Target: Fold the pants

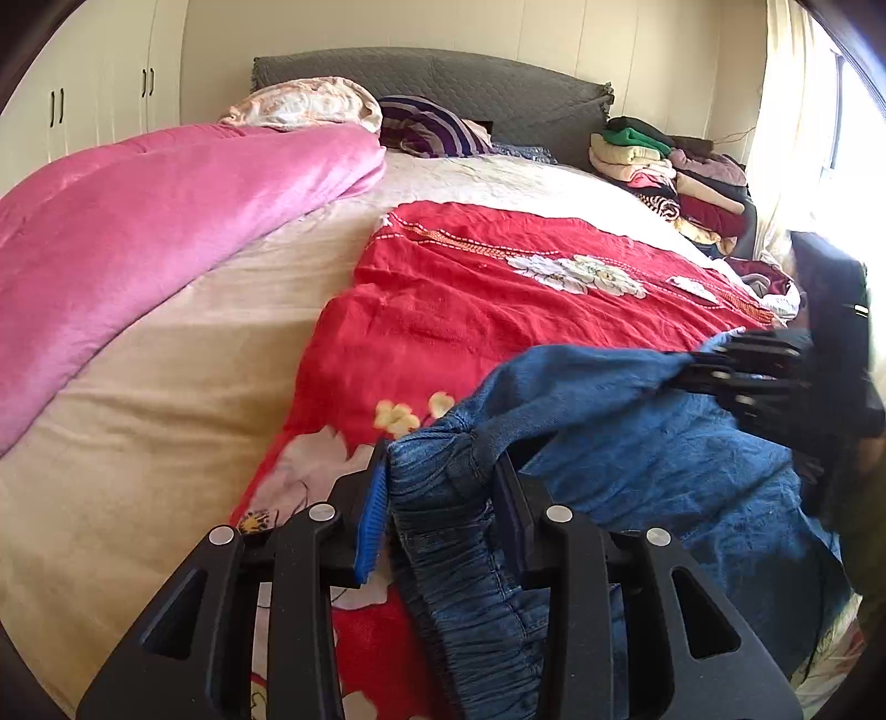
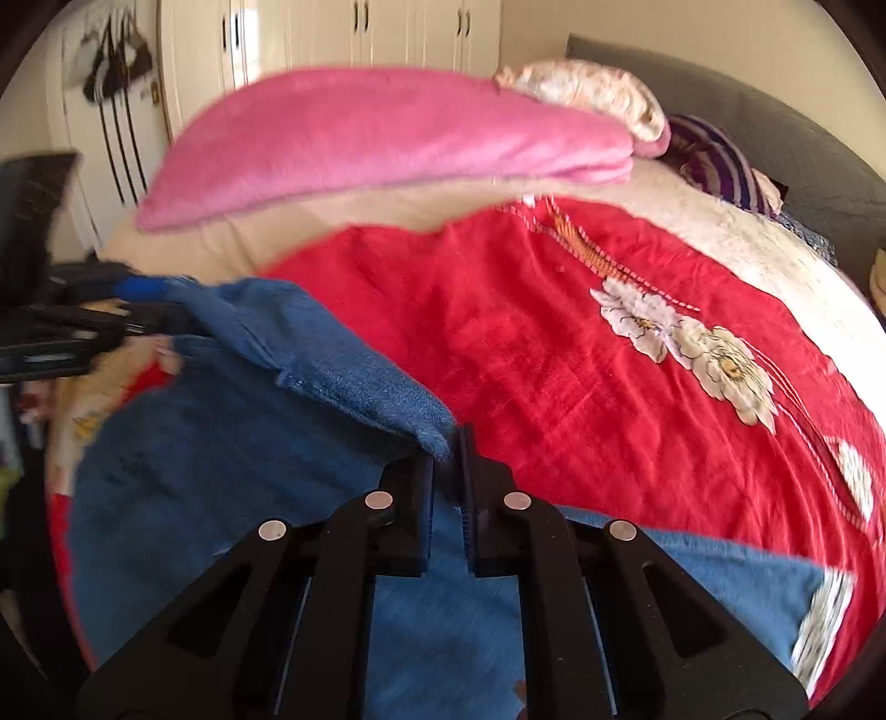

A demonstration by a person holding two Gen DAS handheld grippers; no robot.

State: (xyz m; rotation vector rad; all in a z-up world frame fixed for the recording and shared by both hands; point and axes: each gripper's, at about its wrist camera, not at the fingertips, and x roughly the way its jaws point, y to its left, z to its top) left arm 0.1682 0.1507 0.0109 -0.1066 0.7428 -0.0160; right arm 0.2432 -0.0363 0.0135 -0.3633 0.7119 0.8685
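Blue denim pants [image 1: 637, 443] lie on a red flowered bedspread [image 1: 498, 299] on the bed. My left gripper [image 1: 443, 487] is shut on the gathered elastic waistband [image 1: 443, 509] and holds it slightly raised. My right gripper [image 2: 447, 459] is shut on a folded edge of the pants [image 2: 343, 365], lifted off the spread. In the left wrist view the right gripper [image 1: 714, 360] shows at the right, clamped on the denim. In the right wrist view the left gripper [image 2: 138, 315] shows at the left, holding the other end. The pants' lower part [image 2: 692, 598] lies flat on the red bedspread [image 2: 554, 343].
A pink blanket [image 1: 138, 238] is folded along the left of the bed. Pillows [image 1: 310, 102] lie by the grey headboard [image 1: 443, 77]. A pile of folded clothes [image 1: 664, 166] sits at the far right corner. White wardrobes [image 2: 360, 27] stand behind.
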